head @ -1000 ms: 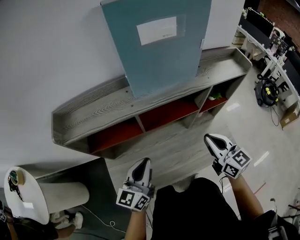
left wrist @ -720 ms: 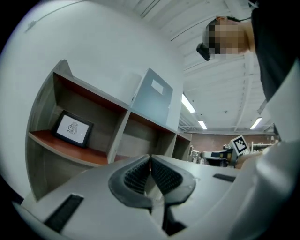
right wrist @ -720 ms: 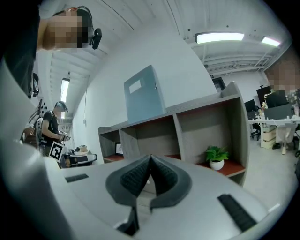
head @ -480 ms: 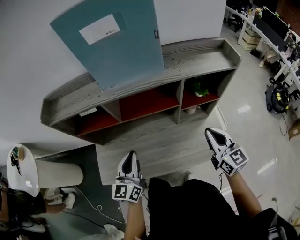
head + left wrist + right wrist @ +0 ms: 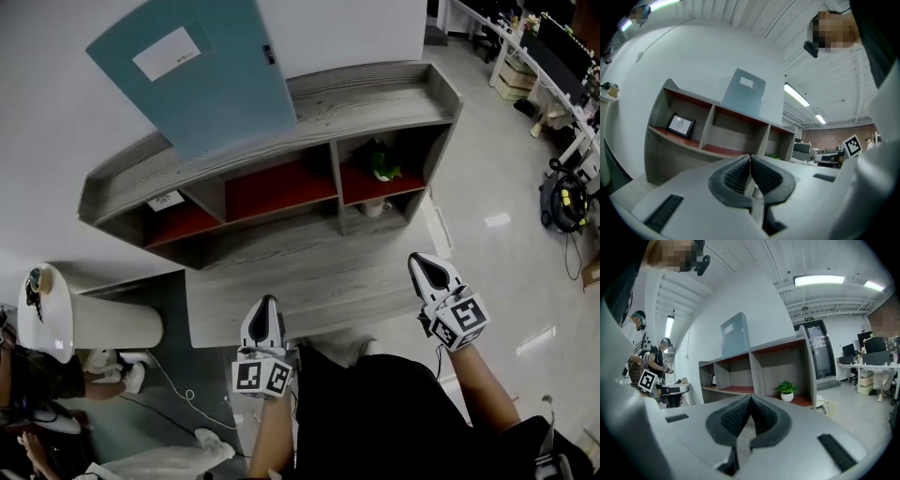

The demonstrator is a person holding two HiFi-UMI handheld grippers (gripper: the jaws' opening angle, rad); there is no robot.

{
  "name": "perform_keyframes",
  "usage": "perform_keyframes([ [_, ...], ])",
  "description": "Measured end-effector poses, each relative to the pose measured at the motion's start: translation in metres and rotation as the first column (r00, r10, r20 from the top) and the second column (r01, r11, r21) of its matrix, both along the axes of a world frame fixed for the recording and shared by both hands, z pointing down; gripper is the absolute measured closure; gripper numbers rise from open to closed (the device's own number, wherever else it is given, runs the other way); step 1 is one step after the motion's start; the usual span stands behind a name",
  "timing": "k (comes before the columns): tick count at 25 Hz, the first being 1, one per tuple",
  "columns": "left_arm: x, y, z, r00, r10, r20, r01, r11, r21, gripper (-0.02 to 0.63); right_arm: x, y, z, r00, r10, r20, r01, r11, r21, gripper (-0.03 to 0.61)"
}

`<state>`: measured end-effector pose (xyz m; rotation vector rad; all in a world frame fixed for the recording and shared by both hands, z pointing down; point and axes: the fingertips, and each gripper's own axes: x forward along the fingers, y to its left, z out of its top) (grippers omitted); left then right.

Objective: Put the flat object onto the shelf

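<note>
The flat object, a teal-blue panel (image 5: 192, 75) with a white label, stands on the top board of the grey shelf (image 5: 375, 94) and leans against the white wall. It also shows in the left gripper view as the panel (image 5: 744, 93) and in the right gripper view as the panel (image 5: 735, 335). My left gripper (image 5: 267, 302) and right gripper (image 5: 419, 261) hang in front of the shelf, well short of it. Both are shut with nothing between the jaws, as the left gripper (image 5: 750, 157) and right gripper (image 5: 750, 397) show in their own views.
A potted plant (image 5: 380, 161) sits in the shelf's right compartment and a small picture frame (image 5: 680, 124) in the left one. A low wooden platform (image 5: 309, 281) lies before the shelf. A white round table (image 5: 47, 314) stands left, desks with monitors (image 5: 553, 47) right. People (image 5: 661, 359) stand nearby.
The shelf now looks farther off and sits more squarely in the head view. The left gripper has swung from slanting right to pointing straight at the shelf. Both stay shut and empty.
</note>
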<state>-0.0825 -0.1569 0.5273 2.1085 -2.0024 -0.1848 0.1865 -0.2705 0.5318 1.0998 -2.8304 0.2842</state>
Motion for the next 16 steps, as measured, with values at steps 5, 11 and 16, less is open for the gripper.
perform_keyframes([
  [5,0.017,0.008,0.000,1.000,0.009,0.006,-0.009,1.000,0.001,0.598,0.009,0.008,0.001,1.000,0.004,-0.004,-0.004,1.000,0.006,0.578],
  [11,0.018,0.014,0.001,1.000,0.006,0.006,-0.006,1.000,0.002,0.598,0.011,0.019,-0.003,1.000,0.004,-0.005,-0.004,1.000,0.013,0.578],
  [16,0.026,0.014,0.002,1.000,0.024,0.011,-0.024,1.000,-0.008,0.598,0.012,0.024,-0.005,1.000,-0.001,-0.001,0.001,1.000,0.020,0.578],
])
